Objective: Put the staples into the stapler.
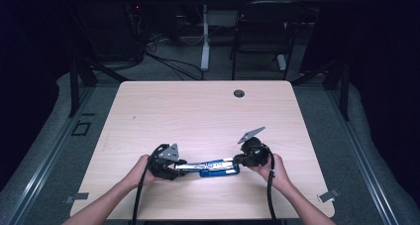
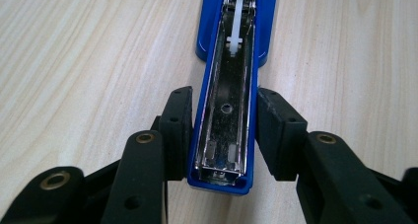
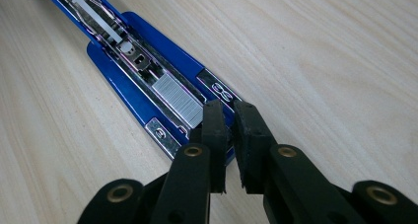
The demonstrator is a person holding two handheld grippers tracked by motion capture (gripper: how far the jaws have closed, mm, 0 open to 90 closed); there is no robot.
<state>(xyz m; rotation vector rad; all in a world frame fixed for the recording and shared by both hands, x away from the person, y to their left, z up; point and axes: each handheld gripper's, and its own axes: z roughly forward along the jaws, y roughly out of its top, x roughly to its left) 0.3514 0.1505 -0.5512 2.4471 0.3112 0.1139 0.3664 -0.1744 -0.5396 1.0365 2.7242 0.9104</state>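
Note:
A blue stapler [image 1: 218,173] lies swung open on the wooden table [image 1: 198,111], near its front edge. Its lid [image 2: 224,135] stretches out to the left, showing its chrome inside. My left gripper [image 1: 183,166] has its pads against both blue sides of that lid, near its end [image 2: 224,98]. In the right gripper view the open magazine holds a strip of staples [image 3: 177,98] above the blue base [image 3: 113,81]. My right gripper [image 3: 229,108] hovers at the front end of that magazine, its jaws almost together with nothing seen between them. It comes in from the right [image 1: 237,160].
A round cable hole [image 1: 239,93] sits at the table's far edge. Beyond the table stand a black chair [image 1: 262,31] and a white desk leg [image 1: 205,36], with cables on the floor. Dark curtains close off both sides.

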